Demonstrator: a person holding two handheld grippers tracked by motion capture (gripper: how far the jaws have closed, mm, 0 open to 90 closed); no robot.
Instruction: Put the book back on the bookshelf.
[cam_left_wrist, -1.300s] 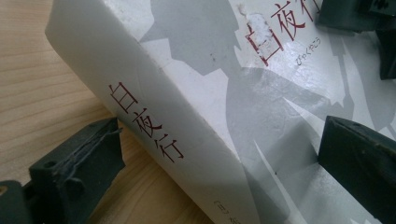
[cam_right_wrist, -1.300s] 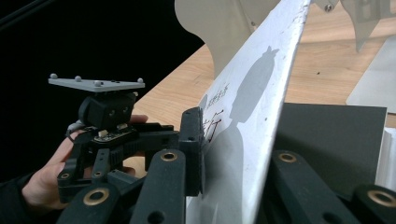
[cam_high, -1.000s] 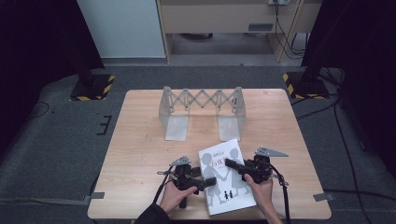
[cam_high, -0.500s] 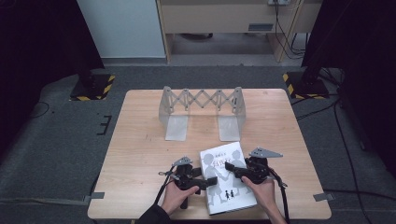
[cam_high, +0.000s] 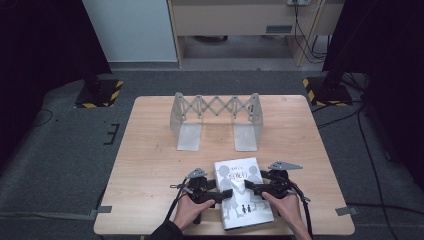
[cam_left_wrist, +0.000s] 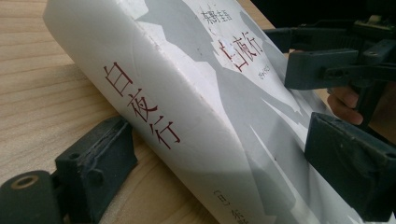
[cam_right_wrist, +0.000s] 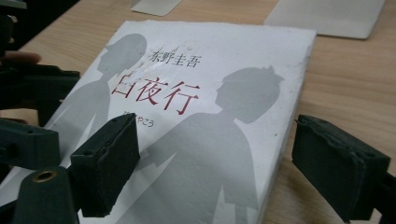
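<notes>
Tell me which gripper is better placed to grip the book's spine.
Left, probably. The left gripper has its jaws open astride the book at the spine side; the right gripper straddles the opposite edge.

Both hands reach in low and close together, the left gripper (cam_high: 226, 191) and right gripper (cam_high: 246, 187) facing inward, jaws spread wide.

Book's (cam_left_wrist: 196, 116) lower end cut off by the left gripper view's bottom edge, small spine print unreadable.

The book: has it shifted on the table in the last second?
No. The book keeps its place below the rack's right foot plate, both grippers still at its sides.
</notes>
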